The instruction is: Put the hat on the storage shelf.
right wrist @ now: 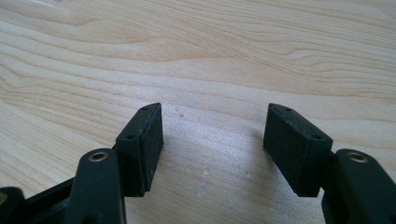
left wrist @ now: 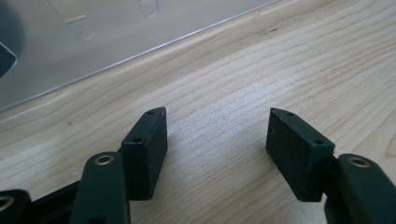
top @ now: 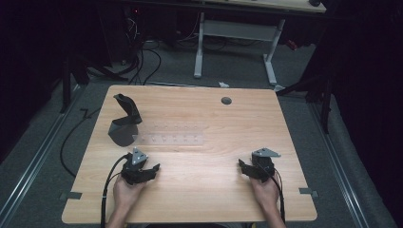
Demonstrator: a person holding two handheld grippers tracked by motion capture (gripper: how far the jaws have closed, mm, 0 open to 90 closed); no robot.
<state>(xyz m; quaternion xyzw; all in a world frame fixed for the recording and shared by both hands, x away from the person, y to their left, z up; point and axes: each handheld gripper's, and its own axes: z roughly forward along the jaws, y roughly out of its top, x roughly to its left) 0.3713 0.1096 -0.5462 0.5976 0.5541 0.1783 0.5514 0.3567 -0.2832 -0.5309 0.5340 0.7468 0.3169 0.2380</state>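
nearest us, our left gripper point(top: 151, 169) and right gripper point(top: 243, 167) sit low over the pale wooden table point(top: 199, 190), well apart, both with jaws spread wide and nothing between the pads. beyond the left gripper lies the clear flat plastic sheet with small raised tabs point(top: 173, 134), and at its left end stands the dark grey cone-based stand with a bent black arm point(top: 124, 122). in the left gripper view the sheet's edge point(left wrist: 140, 53) runs just ahead of our jaws. we judge the sheet hard to pinch: lying flat, it may slide away or scrape. pushing it left could knock the stand. we have open wood between our hands and to the right; the far edge, with its round grey cable hole point(top: 226, 100), is well off.
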